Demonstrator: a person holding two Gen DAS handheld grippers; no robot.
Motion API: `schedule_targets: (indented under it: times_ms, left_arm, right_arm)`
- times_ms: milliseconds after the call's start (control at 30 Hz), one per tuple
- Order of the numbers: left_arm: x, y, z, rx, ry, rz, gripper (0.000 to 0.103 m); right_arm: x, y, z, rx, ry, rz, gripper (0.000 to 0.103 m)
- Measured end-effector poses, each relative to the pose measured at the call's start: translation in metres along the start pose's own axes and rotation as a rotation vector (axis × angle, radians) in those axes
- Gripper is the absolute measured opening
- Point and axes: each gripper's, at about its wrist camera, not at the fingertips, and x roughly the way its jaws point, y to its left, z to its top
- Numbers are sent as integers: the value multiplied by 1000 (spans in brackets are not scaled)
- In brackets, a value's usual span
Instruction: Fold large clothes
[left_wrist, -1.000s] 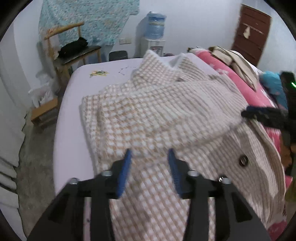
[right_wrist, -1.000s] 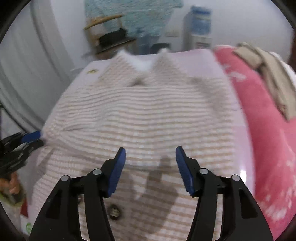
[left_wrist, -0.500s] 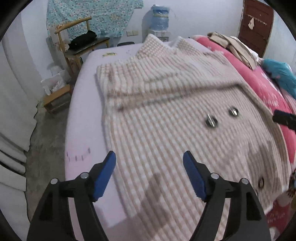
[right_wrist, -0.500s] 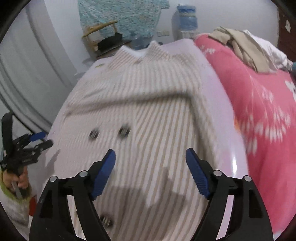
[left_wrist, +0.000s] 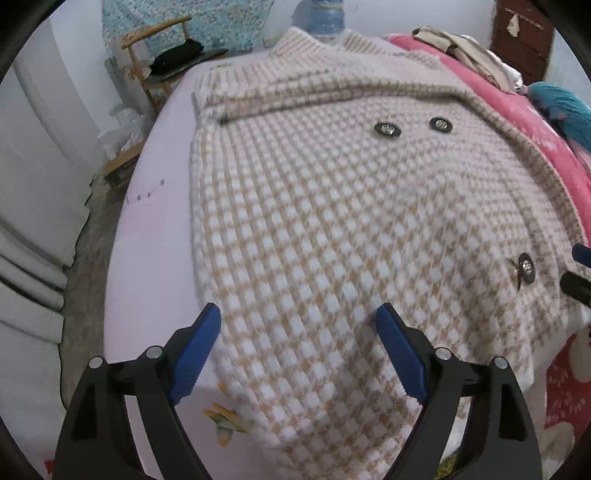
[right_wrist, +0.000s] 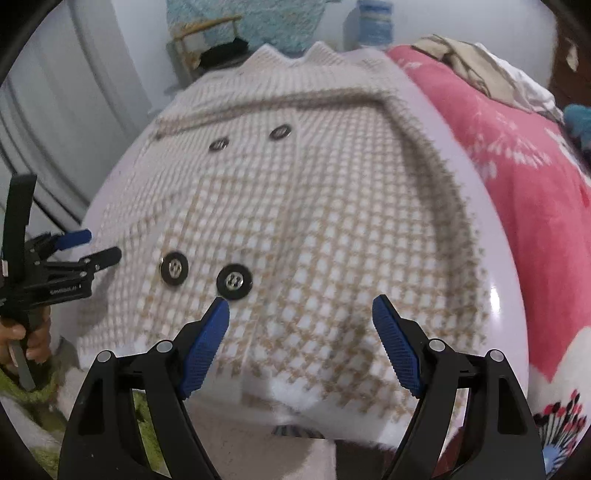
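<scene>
Beige/white checked knit coat (left_wrist: 332, 221) lies spread flat on bed w/ lilac sheet (left_wrist: 147, 258); collar at far end of coat, hem at near end, hem draped a bit over bed's near edge; upper fold w/ darker trim runs across coat's far part; two dark buttons (left_wrist: 388, 129) just below that fold, two more buttons (right_wrist: 234, 281) lower down near coat's left-of-centre in right wrist view; another button (left_wrist: 525, 267) near coat's right edge in left wrist view.

Left gripper (left_wrist: 297, 336) over coat's near-left corner, jaws wide and opening, nothing pinched, fabric only below them; right gripper (right_wrist: 301, 325) over coat's near hem, jaws apart, released, pads not on fabric; left one also seen from right cam at coat's left side (right_wrist: 79, 245), person's hand (right_wrist: 33, 339) on its handle.

Right of coat: pink floral blanket (right_wrist: 535, 206), touching sheet edge; beige clothes pile (right_wrist: 461, 55) on blanket far end; teal item (left_wrist: 561, 107) beyond blanket. Beyond coat's collar: water dispenser bottle (right_wrist: 373, 22), wooden chair (left_wrist: 155, 66) w/ black item (left_wrist: 177, 61), teal patterned cloth (left_wrist: 207, 22) on wall; brown door (left_wrist: 524, 40) far right. Small colourful print (left_wrist: 225, 421) on sheet just left of hem.
</scene>
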Motion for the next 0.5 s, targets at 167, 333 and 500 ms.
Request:
schedule_targets:
  times_ms: [167, 333, 500]
  left_arm:
    - [4, -9, -4, -7, 5, 35, 90]
    - [8, -15, -7, -8, 11, 63, 95]
    - [10, -15, -8, -28, 9, 70, 97]
  right_arm:
    - [5, 5, 4, -22, -10, -9, 76]
    - [25, 5, 2, -34, 39, -34, 76]
    - [27, 15, -4, -63, 46, -51, 84]
